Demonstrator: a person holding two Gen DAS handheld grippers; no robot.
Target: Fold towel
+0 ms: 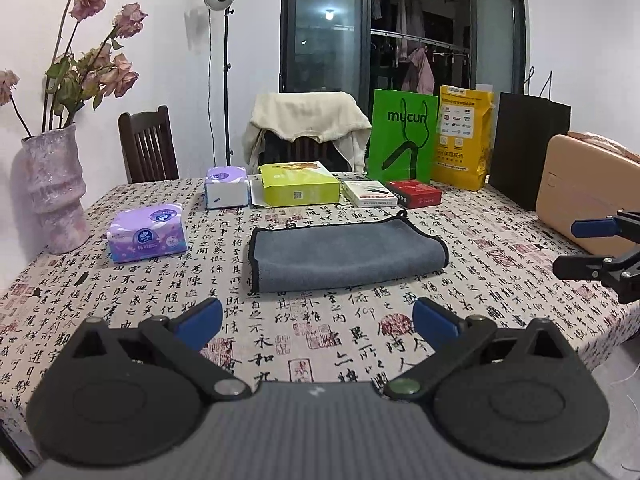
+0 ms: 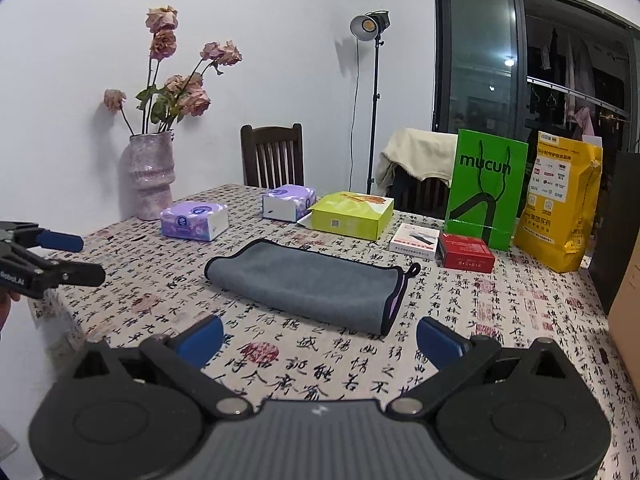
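Lying folded near the middle of the counter (image 1: 120, 280) is one grey towel (image 1: 348, 256), a soft, napped oblong with black piping along its edges and a small black loop at one corner. Both claws hover short of it, touching nothing. The left claw (image 1: 318, 320) is spread wide, its two blue-padded fingers well apart over the cloth; the right claw (image 2: 320, 338) is likewise released, fingers splayed and empty. Each claw shows in the other's view from the side, also parted.

A printed cloth covers the counter, cream with black calligraphy and red seals. Behind the towel stand two purple tissue packs (image 1: 148, 232), soft plastic-wrapped blocks, then three boxes: one lime green (image 1: 298, 188), one white (image 1: 370, 193), one red (image 1: 414, 193). Three bags rise at the back: a green paper one (image 1: 400, 136), a yellow crinkled one (image 1: 464, 136), a black one (image 1: 528, 148). One mottled pink vase (image 1: 56, 188), ribbed and rough, holds dried roses. Two dark wooden chairs (image 1: 148, 148) stand beyond; one carries a cream garment. One lamp stands by the wall.
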